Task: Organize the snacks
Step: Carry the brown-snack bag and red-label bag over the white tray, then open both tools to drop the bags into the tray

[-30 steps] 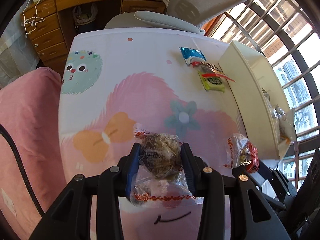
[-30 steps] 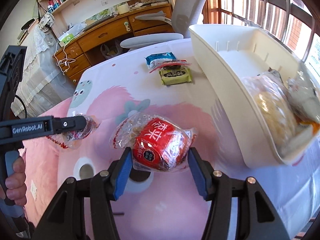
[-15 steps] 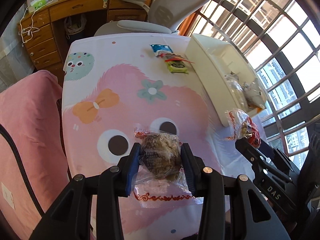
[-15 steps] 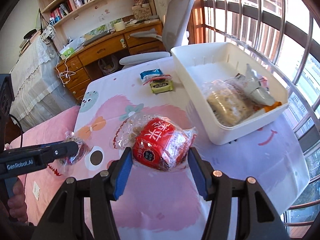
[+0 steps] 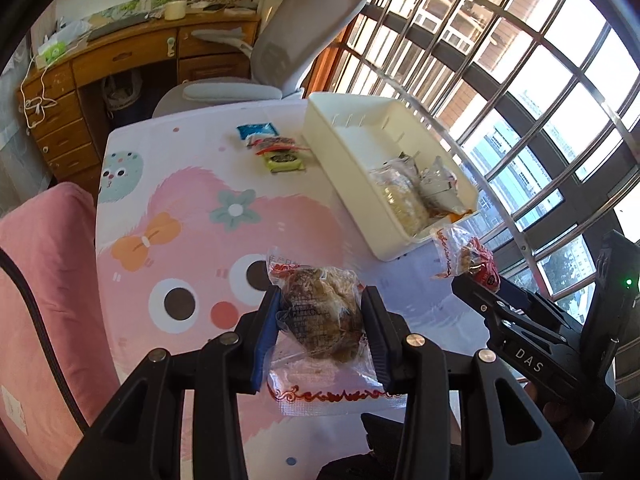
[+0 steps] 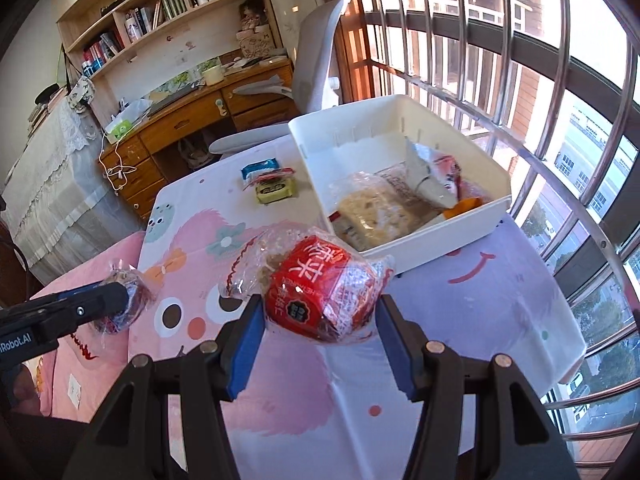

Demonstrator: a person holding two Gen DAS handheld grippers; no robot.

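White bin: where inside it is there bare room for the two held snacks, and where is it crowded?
The white bin is bare at its far end, below the slotted wall toward the chair. Its near end is crowded: a pale clear-wrapped snack and a silver packet lie packed together there.

A brown snack was wrapped in clear, crinkled, glossy film, as was the red-labelled pack. The gripper arms looked to be matt black plastic, the pads blue. The bin was of smooth white plastic, the tablecloth printed cloth, the desk varnished wood, the window bars shiny metal.
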